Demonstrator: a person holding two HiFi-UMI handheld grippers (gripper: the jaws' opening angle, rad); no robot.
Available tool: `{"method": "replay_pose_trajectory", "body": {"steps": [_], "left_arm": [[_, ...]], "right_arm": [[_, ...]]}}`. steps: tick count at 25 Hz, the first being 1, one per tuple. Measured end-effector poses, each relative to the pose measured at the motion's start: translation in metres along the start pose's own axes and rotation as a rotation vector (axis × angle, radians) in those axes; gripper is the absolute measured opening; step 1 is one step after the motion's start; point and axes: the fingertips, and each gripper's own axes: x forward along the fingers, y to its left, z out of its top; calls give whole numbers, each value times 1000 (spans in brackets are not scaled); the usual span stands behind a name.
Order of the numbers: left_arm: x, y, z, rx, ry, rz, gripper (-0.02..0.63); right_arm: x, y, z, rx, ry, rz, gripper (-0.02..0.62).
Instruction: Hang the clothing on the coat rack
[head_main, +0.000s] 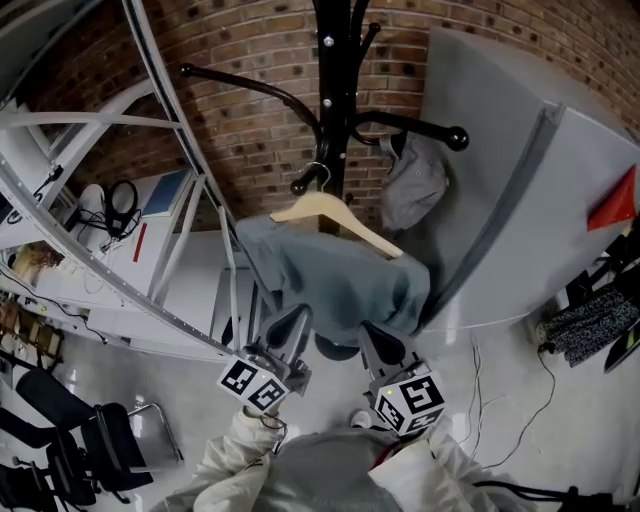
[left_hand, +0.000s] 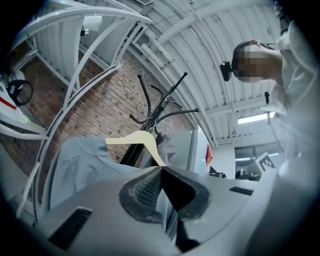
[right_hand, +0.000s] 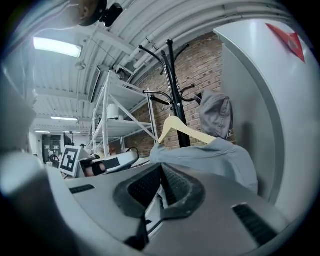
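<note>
Fingers of the left gripper (left_hand: 161, 170) and right gripper (right_hand: 161, 166) are pressed shut by the hem of the grey shirt (head_main: 330, 280). It drapes a wooden hanger (head_main: 365, 232) on the coat rack (head_main: 335, 60). If cloth is caught, pulling back could probably drag the shirt off or unhook the hanger.

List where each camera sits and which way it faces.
Head view: on the person's head, facing down at coat rack, grey shirt on hanger; left gripper, right gripper, sleeves show.
Left gripper view: rides that gripper, facing up at rack; person's head, sleeve at right.
Right gripper view: rides that gripper, facing rack; left gripper at left.
All share hanger and shirt.
</note>
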Motion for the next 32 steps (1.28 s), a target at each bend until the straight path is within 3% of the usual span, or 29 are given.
{"method": "replay_pose_trajectory", "body": {"steps": [16, 22, 25, 32], "left_arm": [[-149, -11, 1, 56, 129, -107, 9], [-178, -25, -8, 134, 154, -133, 9], [-188, -27, -5, 154, 162, -108, 9], [-191, -38, 3, 203, 155, -48, 9]], "right_arm": [[-11, 150, -19, -27, -9, -85, 25], [-33, 167, -31, -24, 11, -166, 25], [-43, 173, -27, -40, 0, -195, 25], [-63, 184, 7, -122, -104, -195, 25]]}}
